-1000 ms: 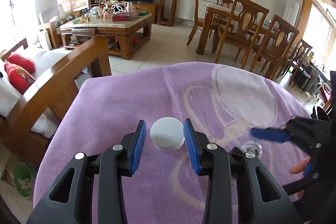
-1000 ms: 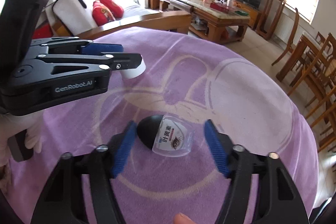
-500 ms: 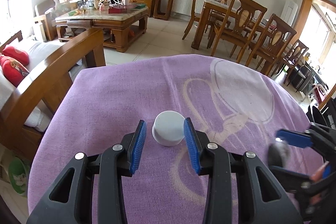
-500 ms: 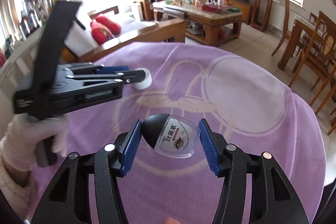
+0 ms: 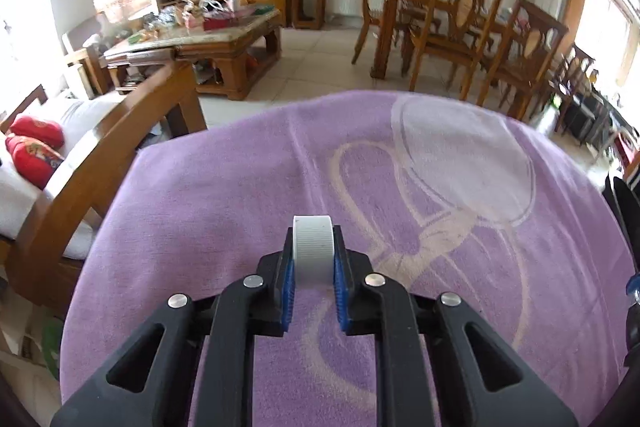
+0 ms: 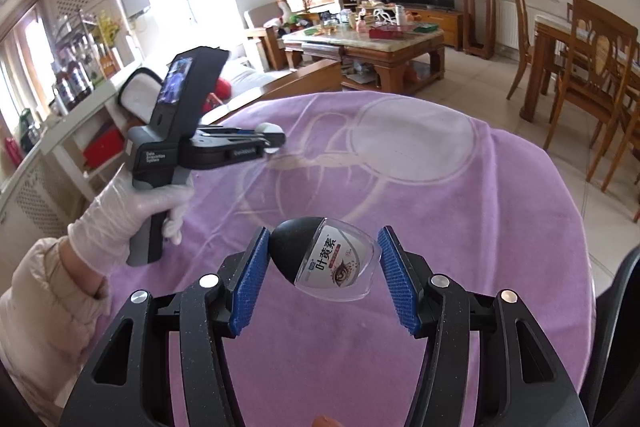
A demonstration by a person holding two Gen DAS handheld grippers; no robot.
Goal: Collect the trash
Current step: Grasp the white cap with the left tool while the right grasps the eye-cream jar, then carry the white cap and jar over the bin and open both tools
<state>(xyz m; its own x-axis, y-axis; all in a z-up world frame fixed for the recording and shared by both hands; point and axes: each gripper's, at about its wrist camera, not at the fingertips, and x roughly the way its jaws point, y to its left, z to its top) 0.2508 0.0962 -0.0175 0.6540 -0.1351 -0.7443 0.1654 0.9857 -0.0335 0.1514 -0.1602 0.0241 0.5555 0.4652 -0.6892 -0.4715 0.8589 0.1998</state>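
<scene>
Gloved hand (image 6: 120, 211) tilts left claw (image 5: 314, 255) downward, clamping white cap (image 5: 313, 247).

The cloth (image 5: 224, 195) is soft matt purple fabric with a faded pale pattern. The white cap (image 5: 313, 247) is ribbed matt plastic. The small bottle (image 6: 326, 259) is glossy clear plastic with a smooth black end. At ten o'clock, polished wood.

Cap (image 5: 313, 247) between left hand-held gripper (image 5: 313, 269) pads, above cloth-covered table (image 5: 460, 187); sofa (image 5: 36, 155) to its left
</scene>
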